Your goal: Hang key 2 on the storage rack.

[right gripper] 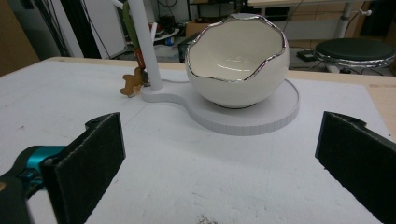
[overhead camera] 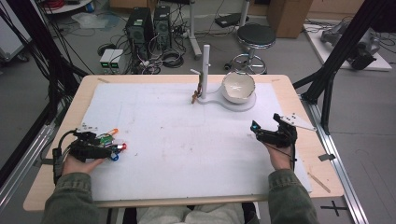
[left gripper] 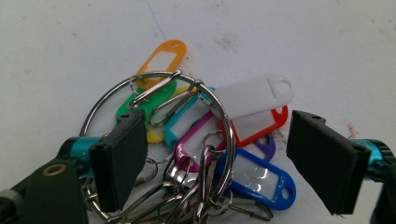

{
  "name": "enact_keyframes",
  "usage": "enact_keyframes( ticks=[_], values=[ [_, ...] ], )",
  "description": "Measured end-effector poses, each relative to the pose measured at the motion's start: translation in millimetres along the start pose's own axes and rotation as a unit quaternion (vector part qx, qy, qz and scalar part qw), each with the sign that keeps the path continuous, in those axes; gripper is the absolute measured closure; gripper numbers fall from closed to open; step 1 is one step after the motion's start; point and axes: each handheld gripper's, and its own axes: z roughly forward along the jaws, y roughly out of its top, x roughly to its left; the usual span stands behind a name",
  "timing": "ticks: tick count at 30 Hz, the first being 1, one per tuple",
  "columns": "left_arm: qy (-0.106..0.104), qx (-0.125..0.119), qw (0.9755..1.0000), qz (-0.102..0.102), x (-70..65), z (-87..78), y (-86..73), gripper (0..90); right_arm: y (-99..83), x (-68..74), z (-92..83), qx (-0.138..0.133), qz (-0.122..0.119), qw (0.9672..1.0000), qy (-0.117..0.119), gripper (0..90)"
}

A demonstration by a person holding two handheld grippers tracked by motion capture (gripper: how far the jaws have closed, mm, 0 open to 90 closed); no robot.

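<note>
I count one key ring [left gripper: 154, 77] carrying eight coloured tags [left gripper: 254, 95], one bowl [right gripper: 236, 65], one stand [right gripper: 243, 119], two tongs.

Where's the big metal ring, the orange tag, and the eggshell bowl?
big metal ring [left gripper: 100, 103]: left gripper view, on its upper left arc.
orange tag [left gripper: 173, 46]: left gripper view, on its top end.
eggshell bowl [right gripper: 243, 88]: right gripper view, on its outer front wall.

High view looks down over the mat [overhead camera: 187, 140]; gripper views sit close above it.
</note>
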Motion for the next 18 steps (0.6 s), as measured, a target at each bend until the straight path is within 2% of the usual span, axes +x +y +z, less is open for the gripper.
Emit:
enact_keyframes(
  ticks=[3,8,13,14,18],
  values=[
    [0.003,0.007,1.0000,0.003,-0.3,0.8,-0.5,37.9,0.1,0.3,-0.1,0.000,-0.001,1.0000,0.000,0.5],
    [0.015,0.019,0.9994,0.027,0.0,2.0,-1.3,64.0,0.2,0.1,-0.6,0.000,0.003,1.0000,-0.001,0.5],
    [0.011,0.010,0.9995,0.027,1.3,0.3,0.9,72.2,0.0,0.0,0.1,0.000,0.000,1.0000,-0.001,0.5],
    [0.005,0.021,0.9995,0.023,2.8,0.9,2.3,74.0,0.0,0.0,0.0,0.000,0.000,1.0000,-0.001,0.5],
    [0.013,0.027,0.9985,0.045,0.2,1.2,3.8,74.3,0.1,0.1,-0.1,0.000,0.001,1.0000,-0.001,0.5]
  ],
)
